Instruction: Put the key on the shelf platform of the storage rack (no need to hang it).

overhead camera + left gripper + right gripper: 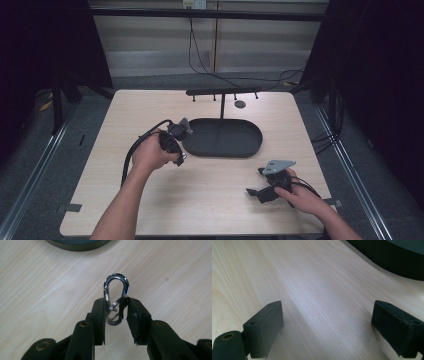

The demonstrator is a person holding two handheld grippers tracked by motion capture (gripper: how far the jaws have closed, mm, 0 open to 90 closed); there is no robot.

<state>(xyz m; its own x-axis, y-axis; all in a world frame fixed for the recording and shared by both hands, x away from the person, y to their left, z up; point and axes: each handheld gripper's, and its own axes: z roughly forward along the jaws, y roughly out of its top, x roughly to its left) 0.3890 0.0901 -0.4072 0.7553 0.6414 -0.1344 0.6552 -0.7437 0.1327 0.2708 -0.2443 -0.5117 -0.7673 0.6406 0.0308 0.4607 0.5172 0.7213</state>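
pale wood table [210, 200] | grey floor [40, 165] | possibly black curtains [385, 75]

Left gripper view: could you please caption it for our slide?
Left tool clamps a silver carabiner above the wooden table.

No legible text, label, brand, number or sign appears in any view. The pale plate at the top centre of the high view, on the far wall, is too small and blurred to read.
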